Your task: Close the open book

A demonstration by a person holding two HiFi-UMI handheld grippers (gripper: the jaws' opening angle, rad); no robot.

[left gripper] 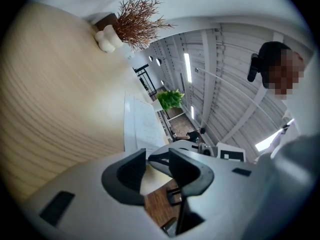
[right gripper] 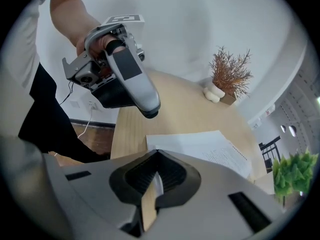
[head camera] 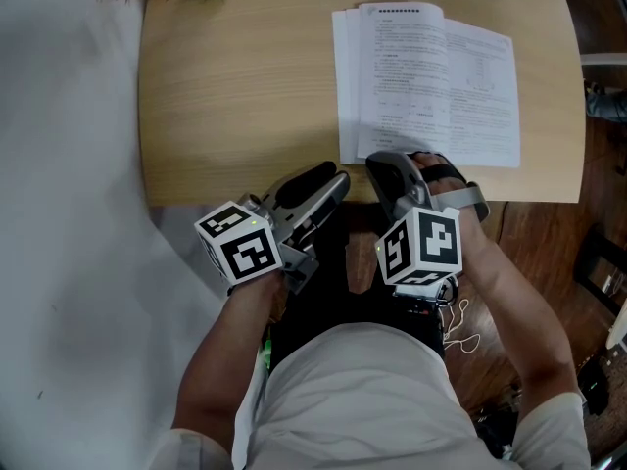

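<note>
While the left gripper hangs with fingers apart and empty, the right gripper's fingers pinch the book's near edge. The next move is probably to swing that leaf over the other half.

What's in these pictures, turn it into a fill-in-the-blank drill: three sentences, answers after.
1. The open book lies on a ___ table.
2. The left gripper is ___, with nothing between its jaws.
3. The right gripper is ___ on the book's near edge.

Missing words: wooden; open; shut
</note>
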